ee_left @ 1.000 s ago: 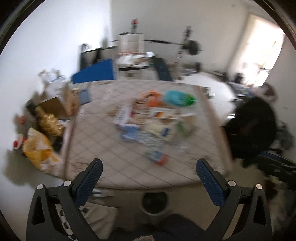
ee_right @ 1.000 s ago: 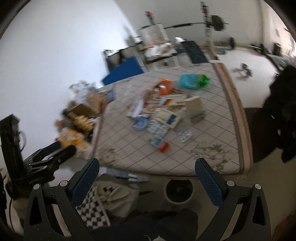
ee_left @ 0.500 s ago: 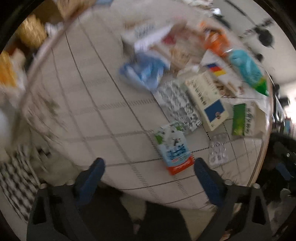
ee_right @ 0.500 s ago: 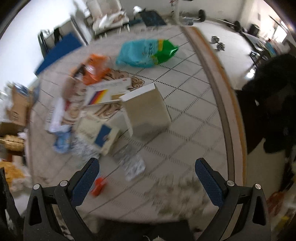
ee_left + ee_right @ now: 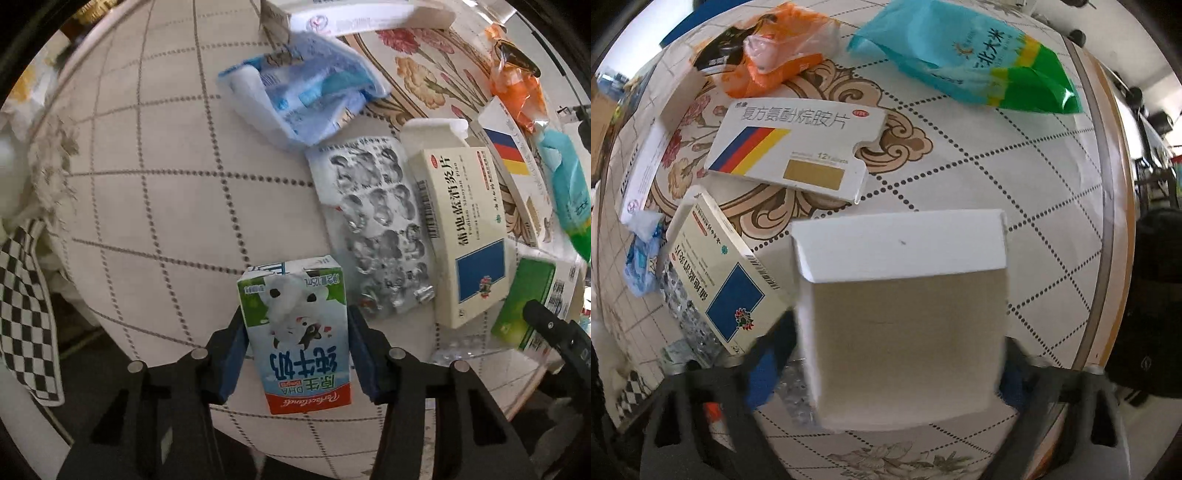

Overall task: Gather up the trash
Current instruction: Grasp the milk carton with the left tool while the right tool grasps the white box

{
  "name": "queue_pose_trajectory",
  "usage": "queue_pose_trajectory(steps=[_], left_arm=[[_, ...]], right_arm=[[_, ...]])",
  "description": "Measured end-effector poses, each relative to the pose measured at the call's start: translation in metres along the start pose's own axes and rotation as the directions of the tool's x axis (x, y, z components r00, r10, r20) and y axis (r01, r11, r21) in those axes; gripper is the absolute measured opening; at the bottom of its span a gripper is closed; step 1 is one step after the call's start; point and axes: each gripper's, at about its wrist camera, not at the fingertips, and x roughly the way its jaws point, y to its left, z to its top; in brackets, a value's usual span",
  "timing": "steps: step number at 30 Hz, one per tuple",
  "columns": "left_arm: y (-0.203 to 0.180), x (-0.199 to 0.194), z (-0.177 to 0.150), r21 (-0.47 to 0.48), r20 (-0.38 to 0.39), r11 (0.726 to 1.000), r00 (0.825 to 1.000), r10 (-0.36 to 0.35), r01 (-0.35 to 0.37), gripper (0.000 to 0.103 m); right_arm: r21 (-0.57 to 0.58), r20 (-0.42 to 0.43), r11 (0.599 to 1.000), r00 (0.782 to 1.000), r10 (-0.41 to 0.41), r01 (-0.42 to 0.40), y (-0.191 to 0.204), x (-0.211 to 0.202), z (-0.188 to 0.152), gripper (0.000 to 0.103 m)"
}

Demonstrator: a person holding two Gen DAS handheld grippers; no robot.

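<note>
Blue-padded left gripper [image 5: 295, 350], jaws just closing, clamped across milk carton [image 5: 295, 339], long axis pointing away; right gripper [image 5: 886, 365], also closing, straddling white box [image 5: 905, 314], contact unclear.

Your worktop [image 5: 155, 206] wears a cream cloth with dotted grid lines and floral print; checkered fabric [image 5: 26, 317] hangs at nine o'clock, daylight overhead.

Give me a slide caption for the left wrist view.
Left gripper closing around small green-and-white milk carton on cluttered patterned tablecloth.
</note>
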Motion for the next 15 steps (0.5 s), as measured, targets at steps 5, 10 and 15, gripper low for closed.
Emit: queue_pose_trajectory(steps=[5, 10, 15], left_arm=[[0.016, -0.032, -0.006, 0.06, 0.086, 0.998, 0.996, 0.032, -0.037, 0.047], [0.037, -0.077, -0.029, 0.13, 0.194, 0.991, 0.981, 0.017, -0.043, 0.047], [0.064, -0.124, -0.078, 0.229, 0.305, 0.973, 0.952, -0.035, -0.038, 0.048]], right_arm=[[-0.016, 0.012, 0.999, 0.999, 0.037, -0.037, -0.008, -0.014, -0.017, 0.074], [-0.018, 0.064, 0.998, 0.996, 0.058, -0.057, -0.006, -0.051, -0.06, 0.074], [-0.011, 0.15, 0.995, 0.984, 0.096, -0.095, -0.001, -0.084, -0.127, 0.074]])
